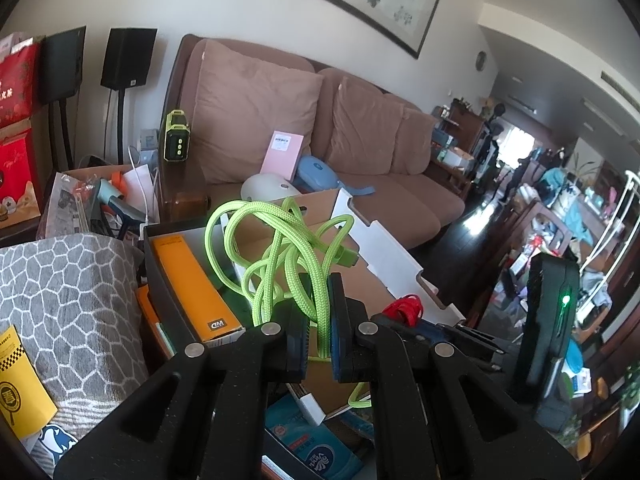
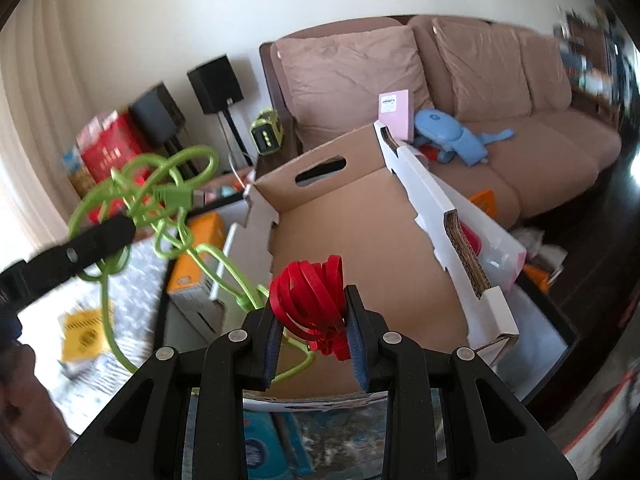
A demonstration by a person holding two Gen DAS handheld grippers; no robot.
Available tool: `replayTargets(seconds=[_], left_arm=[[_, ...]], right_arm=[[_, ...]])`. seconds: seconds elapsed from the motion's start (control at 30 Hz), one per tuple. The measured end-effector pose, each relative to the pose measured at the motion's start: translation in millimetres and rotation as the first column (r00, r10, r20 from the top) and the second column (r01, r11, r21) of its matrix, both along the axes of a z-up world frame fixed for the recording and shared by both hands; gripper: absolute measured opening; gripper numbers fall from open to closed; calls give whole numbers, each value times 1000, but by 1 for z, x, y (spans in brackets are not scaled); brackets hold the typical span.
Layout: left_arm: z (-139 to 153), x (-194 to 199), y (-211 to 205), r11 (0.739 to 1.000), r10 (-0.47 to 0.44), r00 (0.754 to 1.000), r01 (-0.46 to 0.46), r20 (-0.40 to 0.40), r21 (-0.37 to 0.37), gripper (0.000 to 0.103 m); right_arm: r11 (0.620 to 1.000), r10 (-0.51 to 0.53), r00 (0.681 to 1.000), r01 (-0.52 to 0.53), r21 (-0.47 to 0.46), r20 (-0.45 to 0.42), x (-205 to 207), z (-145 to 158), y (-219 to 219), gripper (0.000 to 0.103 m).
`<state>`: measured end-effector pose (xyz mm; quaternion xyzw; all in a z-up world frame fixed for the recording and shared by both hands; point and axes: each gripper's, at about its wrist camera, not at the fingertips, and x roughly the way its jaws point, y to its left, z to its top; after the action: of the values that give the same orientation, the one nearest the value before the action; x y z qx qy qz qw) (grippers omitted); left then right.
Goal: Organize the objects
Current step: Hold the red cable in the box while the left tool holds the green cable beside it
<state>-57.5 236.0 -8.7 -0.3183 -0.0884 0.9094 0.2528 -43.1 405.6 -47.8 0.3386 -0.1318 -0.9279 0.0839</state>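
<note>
Open cardboard box: bare floor, walled on three sides

The cardboard box (image 2: 360,240) has a bare brown floor with room to come down from above; its handle-slot end wall stands at the far side and a white-edged corrugated flap (image 2: 460,240) rises along its right. Along its left edge lies an orange carton (image 2: 196,256), and the green braided cable (image 2: 168,204) dangles over that side. A tangle of red cable ties (image 2: 312,304) hangs above the near rim.
</note>
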Motion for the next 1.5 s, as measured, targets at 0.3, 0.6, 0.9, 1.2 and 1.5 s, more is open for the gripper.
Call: replayTargets(seconds=[0.3, 0.6, 0.9, 1.2, 1.5], left_arm=[[-3, -2, -4, 1000, 2, 1000, -2, 8, 13, 8], [-1, 4, -6, 1000, -4, 1000, 4, -11, 11, 8], [-4, 0, 0, 1000, -2, 1000, 2, 6, 22, 8], [9, -2, 19, 999, -35, 999, 35, -14, 24, 8], [10, 0, 30, 999, -53, 998, 53, -17, 11, 8]], right_arm=[[1000, -6, 1000, 6, -19, -16, 2, 5, 0, 29], [996, -14, 1000, 14, 86, -3, -2, 0, -15, 29], [992, -32, 999, 30, 124, 14, -4, -5, -17, 29], [991, -71, 997, 68, 116, 15, -1, -5, -7, 29], [992, -74, 997, 72, 107, 13, -1, -2, -4, 29]])
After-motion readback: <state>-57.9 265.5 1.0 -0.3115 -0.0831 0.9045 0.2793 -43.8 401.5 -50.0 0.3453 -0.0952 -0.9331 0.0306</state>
